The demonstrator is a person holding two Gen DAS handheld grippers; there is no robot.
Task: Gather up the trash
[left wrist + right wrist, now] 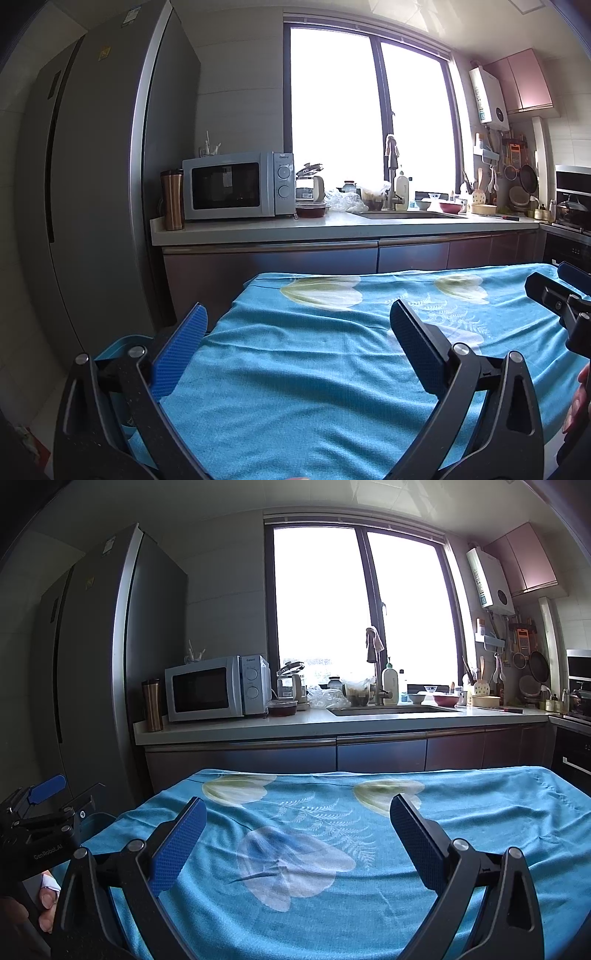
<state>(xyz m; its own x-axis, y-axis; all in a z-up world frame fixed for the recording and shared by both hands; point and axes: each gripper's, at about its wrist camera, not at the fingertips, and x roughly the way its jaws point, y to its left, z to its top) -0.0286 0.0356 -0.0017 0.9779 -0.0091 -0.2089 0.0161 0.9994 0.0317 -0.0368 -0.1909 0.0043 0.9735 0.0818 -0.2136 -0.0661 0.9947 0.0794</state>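
My left gripper [299, 314] hangs open over a table under a blue cloth [314, 369] printed with pale flowers, and nothing lies between its blue pads. My right gripper [297, 808] is open too, empty, above the same cloth [369, 904]. Each gripper shows at the edge of the other's view: the right one [565, 291] at the far right, the left one [40, 797] at the far left. No loose trash shows on the cloth. A blue bin rim [122, 345] peeks out beside the table's left edge, partly hidden by my left finger.
A tall grey fridge [99, 184] stands to the left. Beyond the table runs a counter [332, 225] with a microwave [236, 186], a metal tumbler [171, 199], crumpled clear plastic [343, 201], a sink with a tap [391, 173] and bowls. A stove [576, 709] is at the right.
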